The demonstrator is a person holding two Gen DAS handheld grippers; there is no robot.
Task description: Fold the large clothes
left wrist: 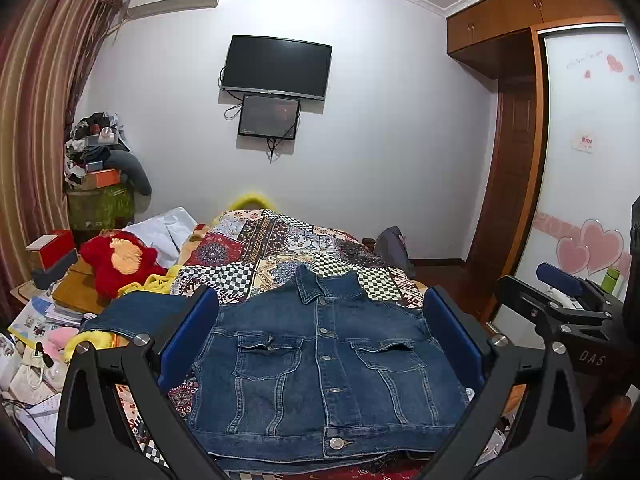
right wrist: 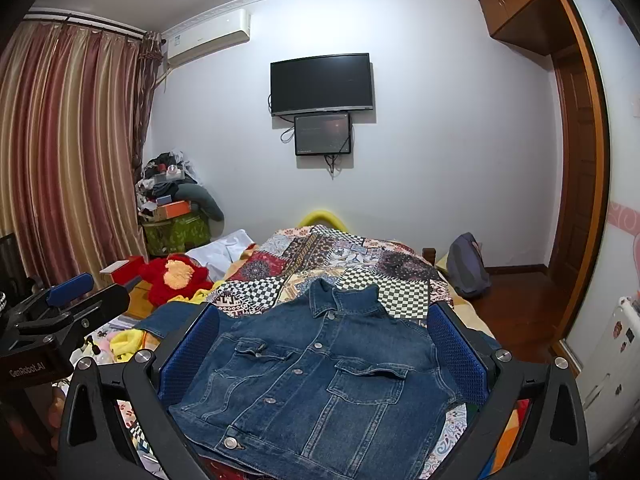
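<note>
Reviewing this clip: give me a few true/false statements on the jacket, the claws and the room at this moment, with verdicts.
1. The denim jacket lies front side up on the patterned bedspread. True.
2. The left claw is shut on the jacket's collar. False: its jaws stand wide open and grip nothing.
3. The right claw is open too. True.
4. The wall television shows a bright picture. False: its screen is dark.
5. A red plush toy lies to the left of the jacket. True.
6. The jacket is unbuttoned and spread open. False: its front looks closed, with the buttons in a row down the middle.
</note>
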